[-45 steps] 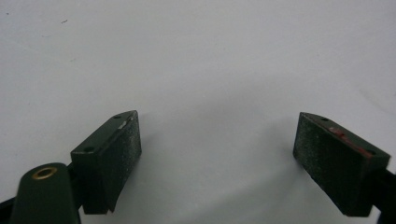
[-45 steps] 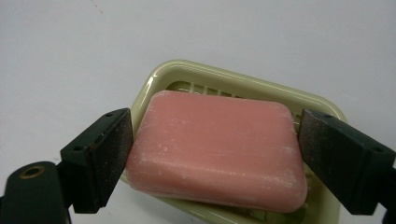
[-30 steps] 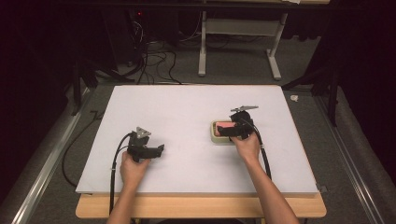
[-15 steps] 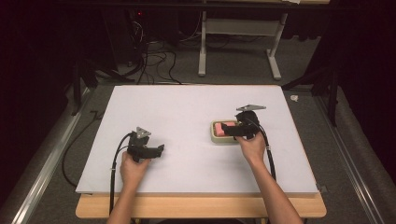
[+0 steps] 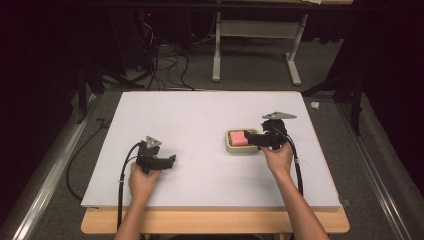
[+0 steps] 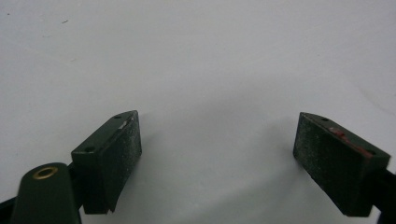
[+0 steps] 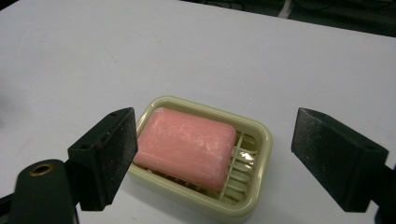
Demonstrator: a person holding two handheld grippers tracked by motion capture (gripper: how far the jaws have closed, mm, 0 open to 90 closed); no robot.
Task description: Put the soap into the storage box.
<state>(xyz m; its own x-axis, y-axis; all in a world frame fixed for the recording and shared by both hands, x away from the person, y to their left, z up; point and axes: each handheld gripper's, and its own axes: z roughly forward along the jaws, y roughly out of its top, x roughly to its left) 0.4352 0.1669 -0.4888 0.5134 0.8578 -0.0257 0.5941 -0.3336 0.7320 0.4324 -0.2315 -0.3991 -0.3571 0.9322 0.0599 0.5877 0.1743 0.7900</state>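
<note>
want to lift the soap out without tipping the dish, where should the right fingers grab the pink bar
Probably across the pink soap bar's two long sides, coming down from above. It lies flat in the cream dish, whose rim blocks a level approach, and the open right gripper looks wide enough to straddle it.

A soap dish (image 5: 241, 141) sits on the table (image 5: 200, 120), right of its middle and well in from the right edge. A soap bar (image 5: 239, 137) lies in the dish, toward its left end. The right gripper (image 5: 252, 138) is just right of the dish; the left gripper (image 5: 170, 161) stands near the front edge, left of centre, well apart from the dish.
</note>
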